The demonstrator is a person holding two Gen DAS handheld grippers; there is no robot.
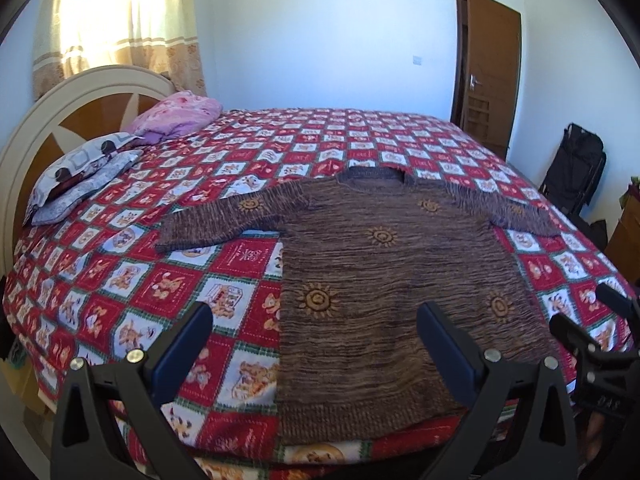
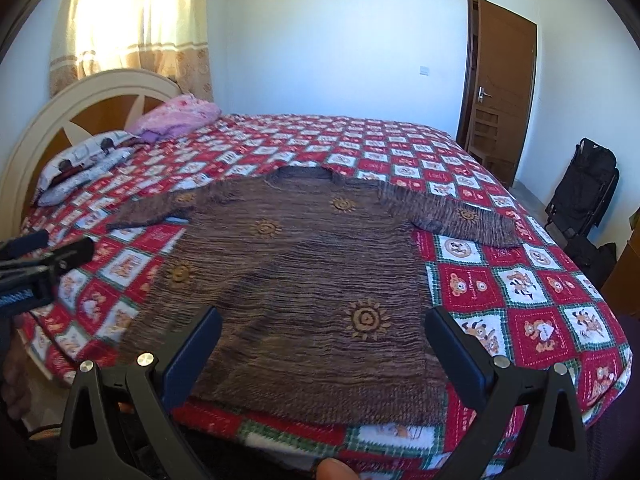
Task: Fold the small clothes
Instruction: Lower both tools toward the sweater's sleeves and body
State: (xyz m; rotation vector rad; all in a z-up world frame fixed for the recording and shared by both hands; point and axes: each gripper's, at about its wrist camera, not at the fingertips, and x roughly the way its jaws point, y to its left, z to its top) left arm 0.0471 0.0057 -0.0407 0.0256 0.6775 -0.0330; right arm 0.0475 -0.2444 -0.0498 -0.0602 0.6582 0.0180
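Note:
A small brown knitted sweater point(image 1: 384, 264) with orange sun motifs lies flat on the bed, both sleeves spread out, hem toward me. It also shows in the right wrist view point(image 2: 296, 272). My left gripper point(image 1: 316, 320) is open and empty, hovering above the sweater's lower left part near the hem. My right gripper point(image 2: 324, 328) is open and empty above the sweater's lower right part. The right gripper's fingers point(image 1: 576, 332) show at the right edge of the left wrist view; the left gripper's fingers point(image 2: 60, 256) show at the left edge of the right wrist view.
The bed has a red and white checked cover point(image 1: 168, 280). Pillows point(image 1: 80, 176) and a pink bundle point(image 1: 176, 116) lie by the headboard point(image 1: 36, 120). A brown door point(image 1: 488, 76) and a black bag point(image 1: 576, 168) stand at the right.

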